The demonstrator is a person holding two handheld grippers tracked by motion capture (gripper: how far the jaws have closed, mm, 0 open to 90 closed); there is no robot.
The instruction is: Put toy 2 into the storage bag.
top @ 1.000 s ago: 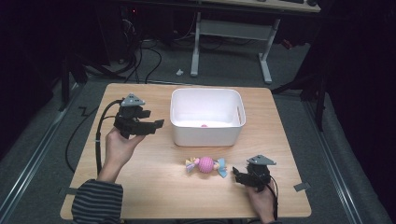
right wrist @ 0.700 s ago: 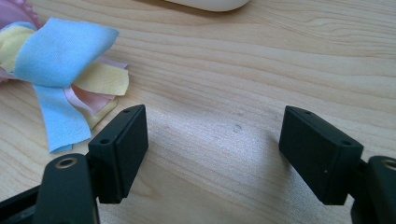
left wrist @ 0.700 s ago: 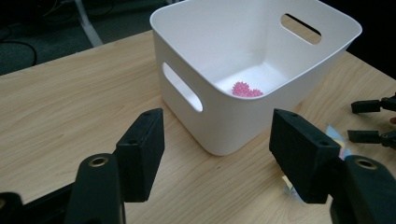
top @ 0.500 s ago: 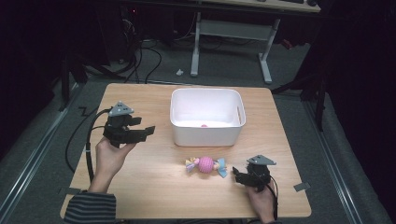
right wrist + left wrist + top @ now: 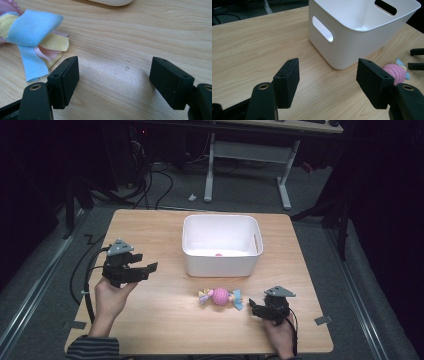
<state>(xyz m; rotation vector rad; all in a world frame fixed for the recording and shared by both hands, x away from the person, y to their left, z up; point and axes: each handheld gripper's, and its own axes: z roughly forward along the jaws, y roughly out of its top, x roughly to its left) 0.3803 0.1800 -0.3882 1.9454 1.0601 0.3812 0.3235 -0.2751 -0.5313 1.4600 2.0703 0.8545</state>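
black grippers (image 5: 150,269) — grey triangular top plates, brass screws, black cables — striped sleeve (image 5: 92,347).

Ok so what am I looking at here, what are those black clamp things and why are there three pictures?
A person sits at a wooden table and holds a hand-operated clamp, called a gripper, in each hand. The high view looks down from above: the left gripper is at the left, the right gripper at the lower right. The other two pictures come from small cameras riding on each gripper, looking along its two black jaws. On the table stand a white bin and, in front of it, a pink spiky ball toy with coloured cloth strips. Both grippers are open and hold nothing; the right one rests just beside the toy.
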